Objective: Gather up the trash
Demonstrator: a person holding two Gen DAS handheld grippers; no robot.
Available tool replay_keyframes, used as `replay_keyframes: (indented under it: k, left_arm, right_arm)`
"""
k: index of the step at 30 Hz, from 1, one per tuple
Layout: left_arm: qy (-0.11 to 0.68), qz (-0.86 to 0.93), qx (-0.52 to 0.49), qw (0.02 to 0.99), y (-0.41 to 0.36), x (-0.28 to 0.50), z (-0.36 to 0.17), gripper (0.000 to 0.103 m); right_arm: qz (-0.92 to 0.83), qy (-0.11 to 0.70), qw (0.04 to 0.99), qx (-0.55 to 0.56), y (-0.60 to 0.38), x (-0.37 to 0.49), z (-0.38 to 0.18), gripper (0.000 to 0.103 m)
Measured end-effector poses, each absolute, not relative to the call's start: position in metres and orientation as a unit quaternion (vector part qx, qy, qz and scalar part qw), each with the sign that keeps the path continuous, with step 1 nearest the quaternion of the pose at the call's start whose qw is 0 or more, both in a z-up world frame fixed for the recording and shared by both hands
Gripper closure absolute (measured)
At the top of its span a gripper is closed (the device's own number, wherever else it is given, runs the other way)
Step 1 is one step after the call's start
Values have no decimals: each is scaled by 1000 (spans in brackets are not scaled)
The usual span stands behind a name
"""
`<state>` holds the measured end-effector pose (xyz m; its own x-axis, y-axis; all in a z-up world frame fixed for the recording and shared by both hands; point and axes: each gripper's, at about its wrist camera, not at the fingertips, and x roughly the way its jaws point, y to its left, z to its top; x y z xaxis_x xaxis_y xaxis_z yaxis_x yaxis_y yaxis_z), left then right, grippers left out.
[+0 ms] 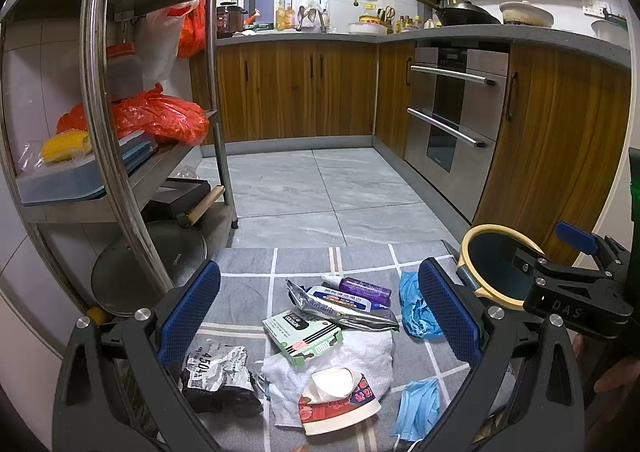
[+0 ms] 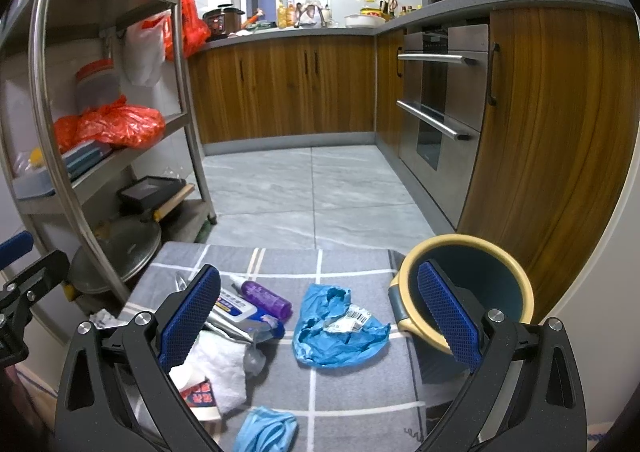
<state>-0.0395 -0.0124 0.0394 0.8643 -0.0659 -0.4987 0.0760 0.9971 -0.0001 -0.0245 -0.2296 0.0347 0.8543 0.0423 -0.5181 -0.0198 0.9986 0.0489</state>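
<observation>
both the left gripper [image 1: 320, 316] and the right gripper [image 2: 320, 316] hang wide open, holding nothing. the trash pile [image 1: 324, 336] lies mid-mat [image 1: 248, 272]; the bin [image 2: 468, 288] stands at the mat's right edge, with bare floor tiles [image 2: 312, 188] beyond.

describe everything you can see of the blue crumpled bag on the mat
The blue crumpled bag looks like thin, glossy plastic, wadded and creased into a loose, flattened heap. A scrap of white paper with a printed barcode sits in its folds. It lies on the grey checked mat, apart from the purple bottle to its left, with the yellow-rimmed bin at its right. Neither gripper touches it; in the left wrist view one blue finger pad partly hides it.
</observation>
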Motion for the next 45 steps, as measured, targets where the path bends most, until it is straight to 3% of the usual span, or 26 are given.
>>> replay_keyframes:
  k: [18, 28, 45]
  left_arm:
    - [269, -33, 3, 963, -13, -36, 34, 5]
    - [259, -14, 28, 965, -8, 17, 40, 5]
    - [372, 7, -24, 928, 8, 132, -27, 5]
  right_arm:
    - [7, 291, 956, 34, -236, -20, 25, 5]
    - [-30, 338, 939, 50, -247, 21, 10, 5]
    - [-60, 428, 897, 90, -260, 116, -74, 7]
